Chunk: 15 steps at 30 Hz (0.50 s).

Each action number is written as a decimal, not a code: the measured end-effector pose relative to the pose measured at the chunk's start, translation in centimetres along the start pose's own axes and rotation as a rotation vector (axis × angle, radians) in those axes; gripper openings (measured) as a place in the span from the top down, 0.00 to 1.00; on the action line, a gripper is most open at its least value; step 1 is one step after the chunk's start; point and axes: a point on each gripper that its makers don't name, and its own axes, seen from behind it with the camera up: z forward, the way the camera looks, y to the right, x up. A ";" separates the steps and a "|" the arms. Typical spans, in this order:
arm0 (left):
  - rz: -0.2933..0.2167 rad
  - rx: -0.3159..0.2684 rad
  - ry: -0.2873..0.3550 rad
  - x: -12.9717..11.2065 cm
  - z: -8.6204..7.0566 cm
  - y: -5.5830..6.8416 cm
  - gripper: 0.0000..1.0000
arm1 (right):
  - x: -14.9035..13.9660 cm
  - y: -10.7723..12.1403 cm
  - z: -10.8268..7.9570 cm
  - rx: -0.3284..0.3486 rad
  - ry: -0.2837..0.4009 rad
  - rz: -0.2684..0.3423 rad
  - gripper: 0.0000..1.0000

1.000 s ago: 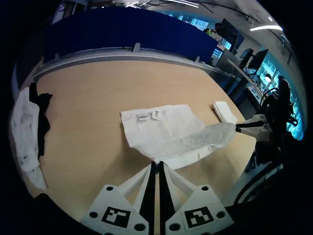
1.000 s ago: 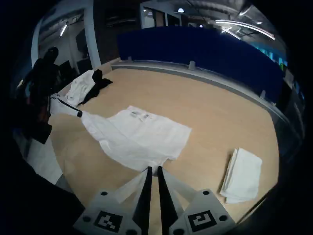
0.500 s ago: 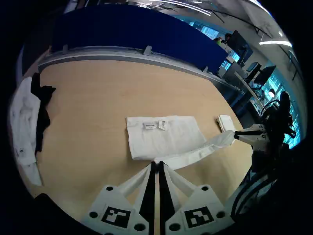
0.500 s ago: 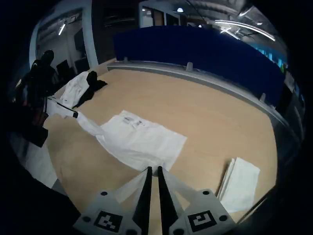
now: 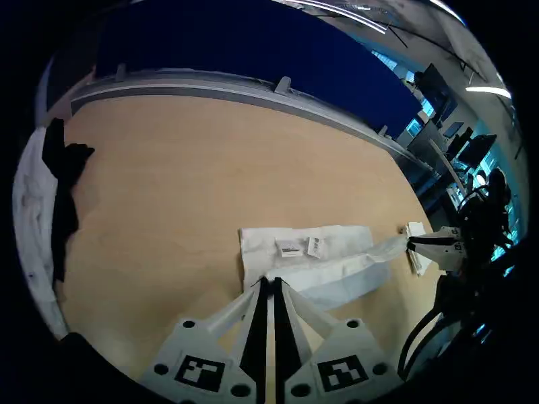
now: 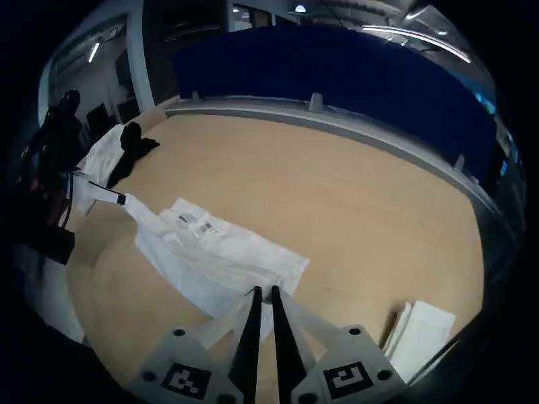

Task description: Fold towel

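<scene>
A white towel (image 5: 323,269) lies on the wooden table (image 5: 202,168), folded into a narrow band with two small labels (image 5: 300,247) facing up. In the left gripper view my left gripper (image 5: 269,281) is shut on the towel's near corner. The right gripper (image 5: 408,244) farther off pinches the other corner. In the right gripper view the towel (image 6: 222,256) stretches from my right gripper (image 6: 264,291), shut on its corner, across to the left gripper (image 6: 120,199). The front edge is held slightly raised between the two grippers.
A folded white towel stack (image 6: 421,337) sits near the table's right front edge. A heap of white and black clothes (image 6: 111,151) lies at the table's left end. A blue partition (image 5: 236,47) runs along the far side, with office desks beyond.
Both grippers have carried the held edge forward over the towel. The cloth that lay broad and open now lies as a narrow doubled strip, and the table appears closer.
</scene>
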 end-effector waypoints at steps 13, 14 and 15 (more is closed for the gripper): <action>0.021 0.012 -0.038 -0.4 4.1 -1.2 0.94 | -1.1 1.2 2.8 -0.041 -0.026 0.047 0.89; 0.017 0.011 -0.035 -0.3 4.3 -1.2 0.94 | -1.1 1.3 2.9 -0.045 -0.025 0.052 0.89; 0.015 0.012 -0.033 -0.3 4.5 -1.3 0.94 | -1.2 1.3 3.1 -0.049 -0.025 0.056 0.89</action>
